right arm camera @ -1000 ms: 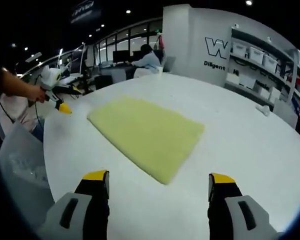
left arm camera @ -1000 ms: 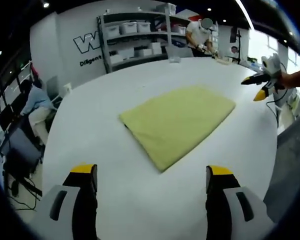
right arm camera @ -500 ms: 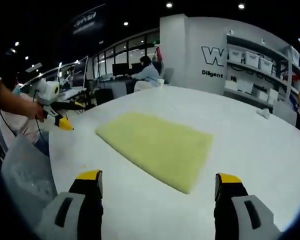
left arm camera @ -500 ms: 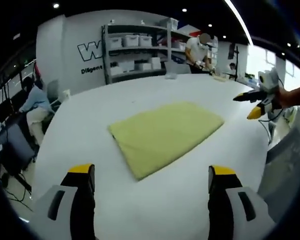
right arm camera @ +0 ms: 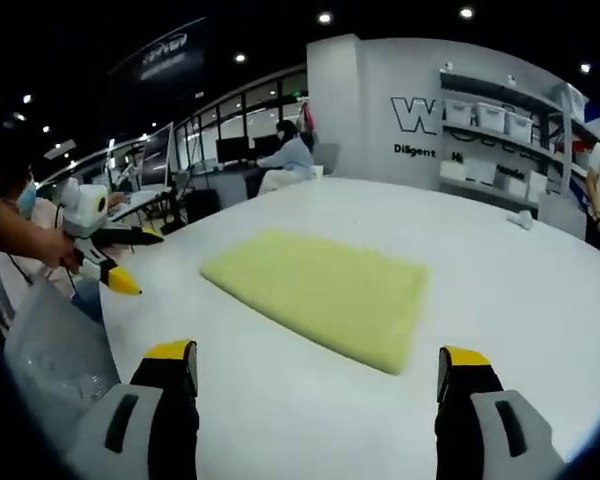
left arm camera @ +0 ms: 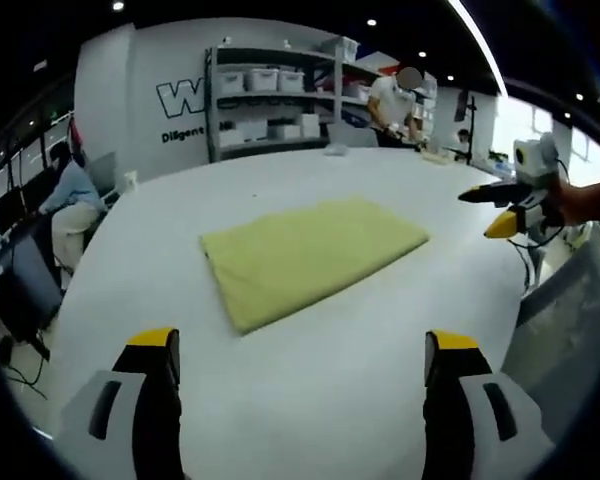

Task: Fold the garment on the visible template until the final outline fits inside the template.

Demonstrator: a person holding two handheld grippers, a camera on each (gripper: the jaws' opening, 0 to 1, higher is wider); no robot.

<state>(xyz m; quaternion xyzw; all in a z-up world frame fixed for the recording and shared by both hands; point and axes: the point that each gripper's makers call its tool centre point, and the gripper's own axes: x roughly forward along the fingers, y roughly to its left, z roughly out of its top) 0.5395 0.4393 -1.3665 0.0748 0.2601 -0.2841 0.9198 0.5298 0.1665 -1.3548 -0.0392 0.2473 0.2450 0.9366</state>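
Folded yellow garment (left arm camera: 305, 255) flat on white tabletop (left arm camera: 320, 400); left gripper (left arm camera: 300, 355) and right gripper (right arm camera: 318, 365) jaws spread wide, empty, held apart from cloth.

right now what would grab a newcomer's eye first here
The folded yellow-green garment lying flat in the middle of the white table. Next, both grippers held off the cloth with jaws apart: the left gripper and the right gripper, each with yellow tips.

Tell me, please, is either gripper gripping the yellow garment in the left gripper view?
No, the folded yellow garment lies flat on the white table, with the left gripper open short of it.
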